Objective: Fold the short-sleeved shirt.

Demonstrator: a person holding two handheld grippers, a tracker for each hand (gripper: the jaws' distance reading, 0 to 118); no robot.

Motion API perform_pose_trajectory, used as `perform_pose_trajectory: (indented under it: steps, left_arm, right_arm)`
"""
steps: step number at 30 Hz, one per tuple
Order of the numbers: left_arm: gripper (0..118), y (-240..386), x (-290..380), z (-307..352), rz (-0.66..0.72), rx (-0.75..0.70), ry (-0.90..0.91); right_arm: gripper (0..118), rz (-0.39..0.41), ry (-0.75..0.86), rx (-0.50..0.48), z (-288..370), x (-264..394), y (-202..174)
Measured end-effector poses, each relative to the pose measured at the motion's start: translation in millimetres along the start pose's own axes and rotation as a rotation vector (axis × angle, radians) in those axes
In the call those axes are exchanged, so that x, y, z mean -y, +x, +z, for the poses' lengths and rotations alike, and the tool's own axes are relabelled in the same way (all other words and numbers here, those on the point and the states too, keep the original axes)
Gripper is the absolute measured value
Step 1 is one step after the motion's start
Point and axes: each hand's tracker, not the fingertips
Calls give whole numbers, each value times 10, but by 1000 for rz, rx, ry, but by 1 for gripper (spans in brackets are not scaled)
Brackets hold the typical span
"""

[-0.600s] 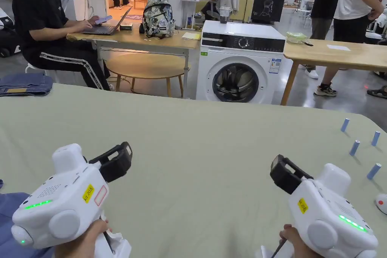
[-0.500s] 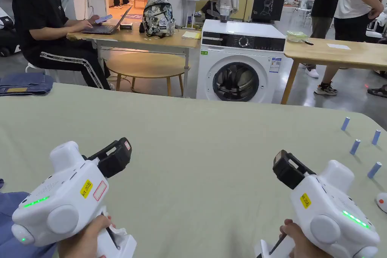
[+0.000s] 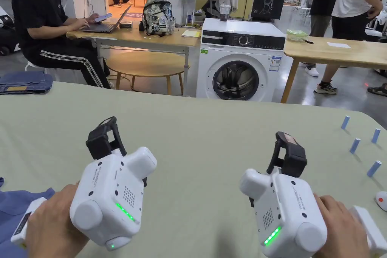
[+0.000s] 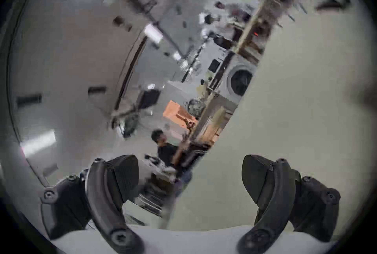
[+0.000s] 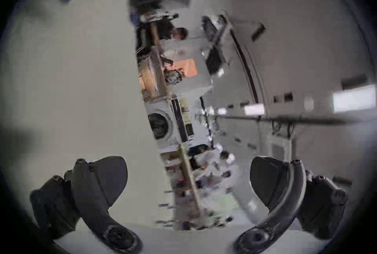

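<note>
Since the earlier frames both handheld units have rolled onto their sides and risen, so their speaker grilles now face up. The white left gripper (image 3: 101,134) and white right gripper (image 3: 289,149) hover over the pale green table cloth (image 3: 196,126), well apart from each other, each with its black jaws spread wide and holding nothing, as both gripper views show. The blue short-sleeved shirt (image 3: 15,209) lies bunched at the cloth's near left corner, just beside the left hand (image 3: 49,228). Risk, as I judge it: both tools point away from the shirt, so a blind reach could snag one layer only, or sweep the small blue cylinders (image 3: 354,145) at the cloth's right edge.
</note>
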Motion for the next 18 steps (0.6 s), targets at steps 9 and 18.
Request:
perform_pose_trajectory:
  steps: [9,18]
  left_arm:
    - [104,-354,114,-41,687,133,-130]
    - [100,-393,537,-202,1343,159,-160]
  right_arm:
    - [118,-686,-198,-106,-41,56,195]
    - [118,-1513,-367,-90,-24,337,289]
